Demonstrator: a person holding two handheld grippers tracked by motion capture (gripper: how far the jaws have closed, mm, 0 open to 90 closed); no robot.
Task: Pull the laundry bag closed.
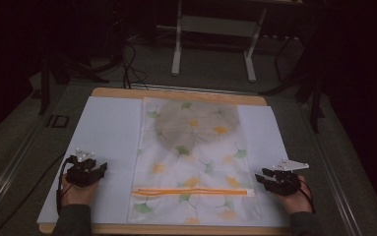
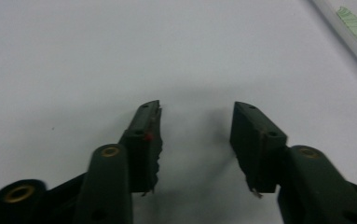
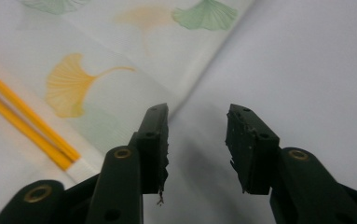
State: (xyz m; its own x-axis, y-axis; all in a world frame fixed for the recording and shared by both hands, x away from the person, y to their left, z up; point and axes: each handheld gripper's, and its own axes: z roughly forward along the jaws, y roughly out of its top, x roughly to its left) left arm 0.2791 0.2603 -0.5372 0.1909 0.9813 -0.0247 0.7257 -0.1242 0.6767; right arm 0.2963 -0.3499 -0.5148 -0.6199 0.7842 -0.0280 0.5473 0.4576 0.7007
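One bag [image 1: 193, 162] — a clear zip pouch printed with ginkgo leaves — lay flat in the middle of a white sheet [image 1: 109, 132], its orange zip strip [image 1: 191, 191] running across near the person's edge. Nothing looked started: the bag seemed untouched, so all the handling was left to do.

The left gripper [image 1: 99, 168] rested on the bare sheet, well apart from the bag, jaws spread with nothing between them. The right gripper [image 1: 261, 178] sat just beside the bag's right edge [image 3: 199, 79] near the zip's end, jaws likewise spread and empty.

Count — one bag, one zip strip of two orange lines, one sheet, one board [image 1: 176, 94] beneath, two grippers.
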